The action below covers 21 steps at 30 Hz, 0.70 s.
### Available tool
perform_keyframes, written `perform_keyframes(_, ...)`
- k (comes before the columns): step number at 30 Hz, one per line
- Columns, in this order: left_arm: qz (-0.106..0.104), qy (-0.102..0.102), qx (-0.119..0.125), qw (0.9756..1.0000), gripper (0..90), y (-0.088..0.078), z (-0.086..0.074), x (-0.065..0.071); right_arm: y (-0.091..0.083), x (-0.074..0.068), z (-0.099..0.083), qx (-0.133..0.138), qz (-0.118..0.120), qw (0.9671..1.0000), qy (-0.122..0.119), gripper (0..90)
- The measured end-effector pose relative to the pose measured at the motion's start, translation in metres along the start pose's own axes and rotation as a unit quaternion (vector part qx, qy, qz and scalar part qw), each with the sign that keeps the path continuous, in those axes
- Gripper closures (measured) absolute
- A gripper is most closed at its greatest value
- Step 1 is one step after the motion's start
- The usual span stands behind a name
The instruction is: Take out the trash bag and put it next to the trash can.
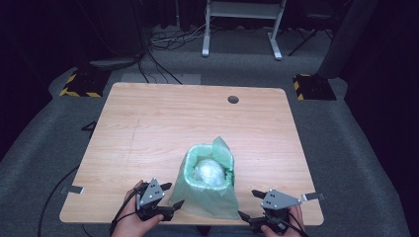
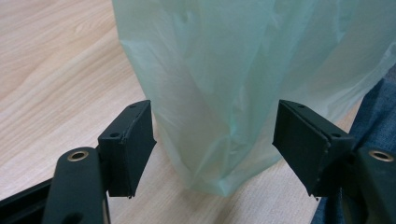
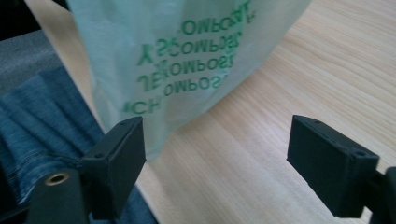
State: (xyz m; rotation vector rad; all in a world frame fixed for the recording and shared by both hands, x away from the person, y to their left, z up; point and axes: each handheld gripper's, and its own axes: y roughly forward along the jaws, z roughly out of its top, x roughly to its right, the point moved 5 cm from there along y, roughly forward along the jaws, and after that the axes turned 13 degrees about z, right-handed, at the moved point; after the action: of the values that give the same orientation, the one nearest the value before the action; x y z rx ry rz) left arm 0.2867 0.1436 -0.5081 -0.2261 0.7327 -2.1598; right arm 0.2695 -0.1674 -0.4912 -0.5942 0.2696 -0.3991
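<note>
Here both grippers, left gripper (image 1: 172, 194) and right gripper (image 1: 251, 204), flank the green bag (image 1: 207, 195), jaws apart.

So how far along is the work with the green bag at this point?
Done: the green bag stands open on the table with a white bundle inside. In hand: nothing is gripped; the left gripper straddles the bag's lower corner, jaws apart, and the right gripper is open beside it. Left: gripping the bag and whatever follows.

Pale green plastic bag (image 1: 210, 190) upright near front table edge, centre; mouth rolled open, skirt flared on wood, green print on side. White crumpled bundle (image 1: 208, 171) inside.
</note>
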Motion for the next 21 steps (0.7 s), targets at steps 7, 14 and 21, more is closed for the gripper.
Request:
perform_keyframes(7,0.003,0.007,-0.009,0.9999,43.8,0.001,0.0,0.001,0.001,-0.013,0.005,0.009,0.014,0.9998,-0.007,20.4)
perform_keyframes(14,-0.003,0.01,-0.008,0.9999,51.6,0.001,0.003,0.004,0.016,-0.025,0.007,0.0,0.031,0.9995,-0.011,21.6)
perform_keyframes(21,-0.022,0.022,-0.005,0.9995,74.8,-0.001,0.005,0.006,0.02,-0.024,0.009,-0.002,0.042,0.9991,-0.005,74.8)
